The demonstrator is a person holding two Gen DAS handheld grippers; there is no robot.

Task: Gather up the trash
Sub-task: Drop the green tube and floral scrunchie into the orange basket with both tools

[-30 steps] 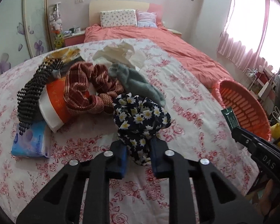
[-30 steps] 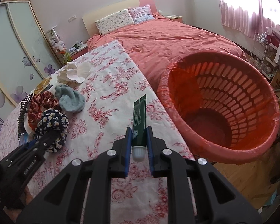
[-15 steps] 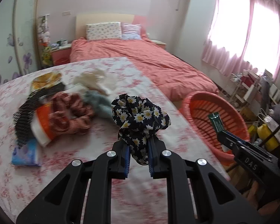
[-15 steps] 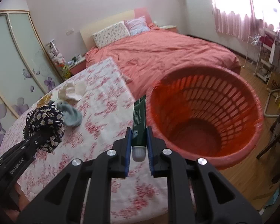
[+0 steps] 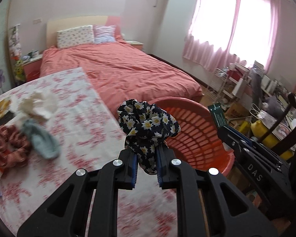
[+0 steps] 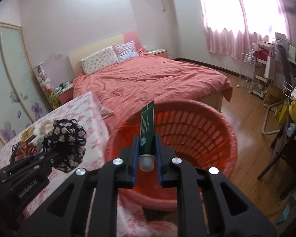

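Left gripper [image 5: 146, 165]: jaws clenched on the daisy scrunchie [image 5: 148, 126], lifted off the table, held over the table edge just beside the basket.
Right gripper [image 6: 147, 156]: jaws clenched on the green tube [image 6: 147, 132], white cap toward the camera, tube pointing up and forward over the basket opening.
Basket [image 6: 213, 126]: orange, slatted wall, on the floor beside the table; inside partly hidden.
Table [image 5: 84, 106]: floral cloth, blurred.
Left on table: red scrunchie [image 5: 9, 148], grey-blue sock [image 5: 42, 140], crumpled tissue [image 5: 39, 105], all well apart from both grippers.
Background: bed [image 6: 148, 79] with pink cover beyond the table.
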